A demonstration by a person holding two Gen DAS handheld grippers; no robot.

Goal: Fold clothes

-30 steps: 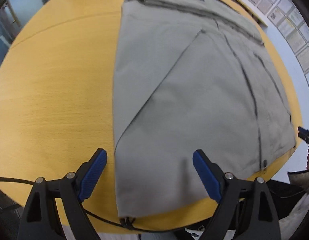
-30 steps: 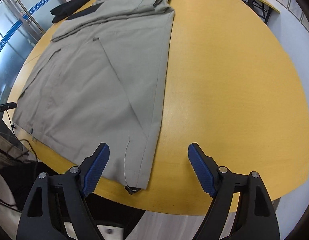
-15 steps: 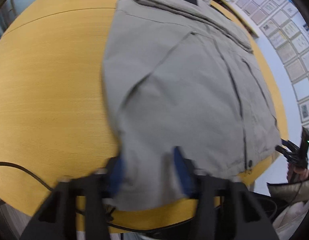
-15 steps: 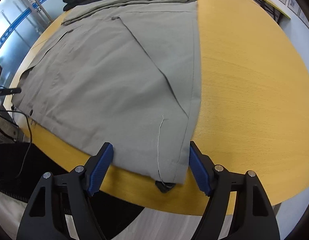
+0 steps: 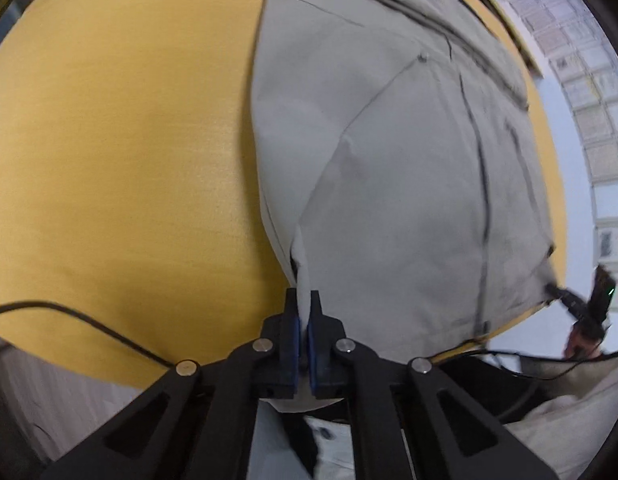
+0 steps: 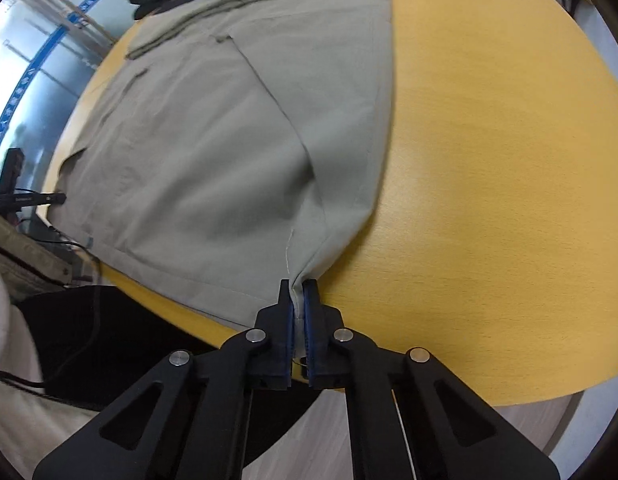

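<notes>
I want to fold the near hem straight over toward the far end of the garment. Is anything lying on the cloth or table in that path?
Nothing visible does. The left gripper and right gripper each clamp the khaki garment at its near hem; its top lies bare.

We note: round yellow wood-grain table [image 5: 109,152]; wall of framed certificates [image 5: 597,128]; glass partition with blue banding [image 6: 33,76]; pale grey plank floor [image 6: 333,440].

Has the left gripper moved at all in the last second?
Yes. The left gripper has moved forward to the yellow table's near edge and shut on the khaki garment's hem, which it had hovered short of, open.
</notes>
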